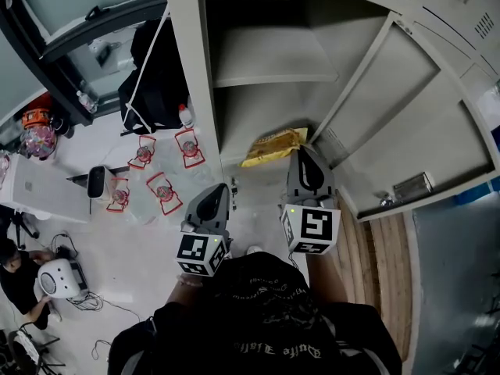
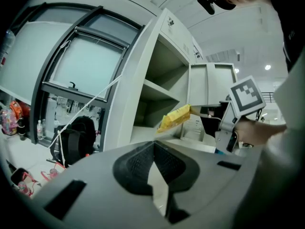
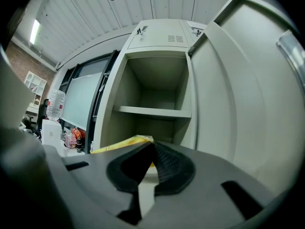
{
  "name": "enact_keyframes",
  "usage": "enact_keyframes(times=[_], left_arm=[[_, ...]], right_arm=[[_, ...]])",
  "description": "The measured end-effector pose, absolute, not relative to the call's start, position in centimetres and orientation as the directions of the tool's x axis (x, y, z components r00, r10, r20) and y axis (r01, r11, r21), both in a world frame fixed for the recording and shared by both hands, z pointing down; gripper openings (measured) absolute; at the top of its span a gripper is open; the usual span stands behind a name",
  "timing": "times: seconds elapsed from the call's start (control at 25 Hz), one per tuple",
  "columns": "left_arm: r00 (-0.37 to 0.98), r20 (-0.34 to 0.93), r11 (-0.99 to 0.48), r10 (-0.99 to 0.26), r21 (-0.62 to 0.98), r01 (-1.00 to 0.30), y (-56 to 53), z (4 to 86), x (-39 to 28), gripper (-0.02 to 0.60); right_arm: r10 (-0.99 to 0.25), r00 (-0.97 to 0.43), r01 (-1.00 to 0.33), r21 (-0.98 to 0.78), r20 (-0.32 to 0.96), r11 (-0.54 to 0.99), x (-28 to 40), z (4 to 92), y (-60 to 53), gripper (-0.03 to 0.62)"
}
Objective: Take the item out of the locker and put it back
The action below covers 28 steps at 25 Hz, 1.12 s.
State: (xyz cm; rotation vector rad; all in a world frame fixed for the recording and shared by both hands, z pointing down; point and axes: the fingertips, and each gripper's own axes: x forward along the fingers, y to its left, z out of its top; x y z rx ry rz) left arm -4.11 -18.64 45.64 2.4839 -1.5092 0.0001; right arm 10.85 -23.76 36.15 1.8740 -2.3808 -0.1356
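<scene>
A grey metal locker (image 1: 195, 69) stands open, with one shelf (image 1: 273, 76) across it. A flat yellow packet (image 1: 273, 147) hangs at the mouth of the lower compartment, below the shelf. My right gripper (image 1: 303, 153) is shut on the packet's right end. The left gripper view shows that grip from the side: the packet (image 2: 175, 118) juts out from the right gripper (image 2: 224, 113). In the right gripper view the packet (image 3: 119, 145) lies just left of the shut jaws (image 3: 152, 146). My left gripper (image 1: 212, 198) hangs left of the locker front, shut and with nothing in it (image 2: 153, 144).
The locker door (image 1: 406, 116) stands swung out to the right. A black backpack (image 1: 152, 69) leans left of the locker. Red-framed bottles (image 1: 164, 190) sit on the floor. A person (image 1: 19, 280) crouches at the lower left beside a white device (image 1: 61, 278).
</scene>
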Motion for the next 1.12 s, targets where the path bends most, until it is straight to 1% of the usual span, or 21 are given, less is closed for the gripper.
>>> enact_keyframes(times=[0.32,0.76,1.12], left_arm=[[0.488,0.129,-0.458,-0.864,0.204,-0.865,-19.0,45.9,-3.5,0.008],[0.422,0.145,-0.389,-0.895,0.21,-0.897,-19.9,46.4,-6.0,0.008],[0.381,0.162,-0.349,-0.91,0.194,-0.917,-20.4,46.8,-7.4,0.008]], right_arm=[[-0.971,-0.239,-0.958,0.162,0.014,0.238,10.1,35.2,-26.7,0.006],[-0.962,-0.269,-0.948,0.163,0.053,0.274,8.1,36.3,-31.1,0.006],[-0.962,-0.263,-0.949,0.159,0.077,0.272,7.4,37.6,-34.5,0.006]])
